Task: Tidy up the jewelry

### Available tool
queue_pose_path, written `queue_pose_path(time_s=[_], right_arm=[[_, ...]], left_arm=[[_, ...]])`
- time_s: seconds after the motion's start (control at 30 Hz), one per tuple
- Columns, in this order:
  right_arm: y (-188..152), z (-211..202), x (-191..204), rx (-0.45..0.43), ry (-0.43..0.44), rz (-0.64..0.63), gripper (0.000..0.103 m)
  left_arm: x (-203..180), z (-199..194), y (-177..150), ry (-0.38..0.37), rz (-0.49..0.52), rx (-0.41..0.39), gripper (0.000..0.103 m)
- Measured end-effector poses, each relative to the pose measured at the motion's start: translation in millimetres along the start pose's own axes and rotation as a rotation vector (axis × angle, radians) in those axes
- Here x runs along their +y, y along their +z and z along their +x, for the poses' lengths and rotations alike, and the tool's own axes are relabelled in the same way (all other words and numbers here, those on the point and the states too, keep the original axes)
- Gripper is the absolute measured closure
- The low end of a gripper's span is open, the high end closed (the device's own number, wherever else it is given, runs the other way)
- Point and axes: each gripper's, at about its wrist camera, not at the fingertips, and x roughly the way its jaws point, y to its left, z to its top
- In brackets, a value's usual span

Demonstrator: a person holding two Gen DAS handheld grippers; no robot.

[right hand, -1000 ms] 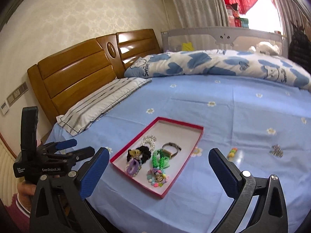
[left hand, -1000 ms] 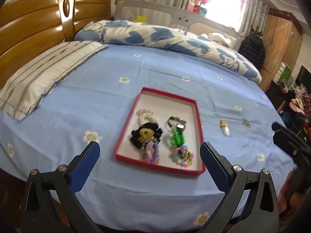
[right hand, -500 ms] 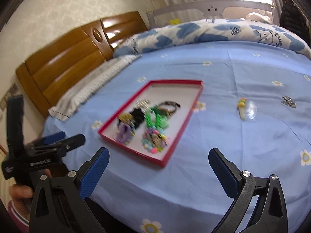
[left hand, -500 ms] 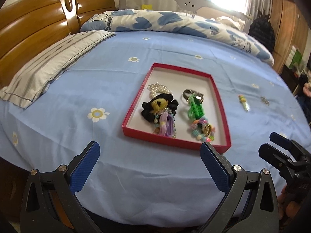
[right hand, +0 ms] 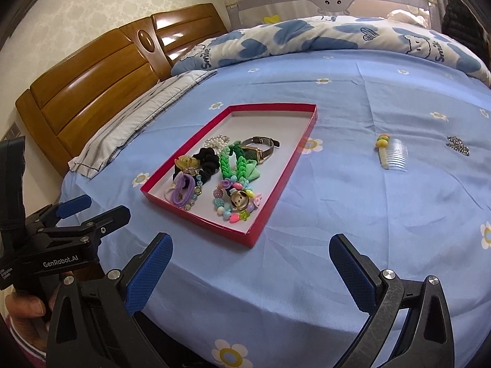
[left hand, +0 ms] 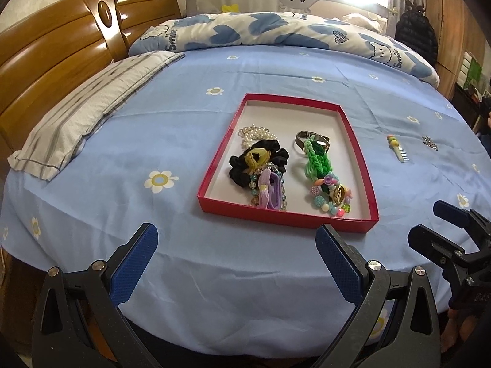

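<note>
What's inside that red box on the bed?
The red box holds pearls, a black scrunchie, a purple hair tie, a watch, a green braided band and colourful beads. Overlapped parts are hidden.

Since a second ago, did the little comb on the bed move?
No. The comb lies in the same spot on the blue sheet, just right of the red tray, with the silver clip beyond it. Only the cameras shifted.

Bed [left hand: 184, 116]: tray [left hand: 214, 178], comb [left hand: 399, 150], clip [left hand: 430, 143].
</note>
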Motion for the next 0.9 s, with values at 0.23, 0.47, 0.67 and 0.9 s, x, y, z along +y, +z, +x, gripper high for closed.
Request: queue_pose_path(time_s=[0.23, 0.47, 0.67, 0.9], right_arm=[[12, 1, 11, -0.012, 0.016, -0.053, 0.000], [22, 7, 11, -0.017, 0.010, -0.061, 0.000], [17, 13, 10, 0.009, 0.013, -0.050, 0.000], [17, 15, 12, 0.016, 0.012, -0.051, 0.000]], left_arm=[[3, -4, 6, 0.033, 0.016, -0.029, 0.000], [7, 4, 7, 0.043, 0.011, -0.011, 0.000], [8, 9, 6, 0.036, 0.003, 0.003, 0.000], [8, 11, 6, 0.021, -0.001, 0.006, 0.000]])
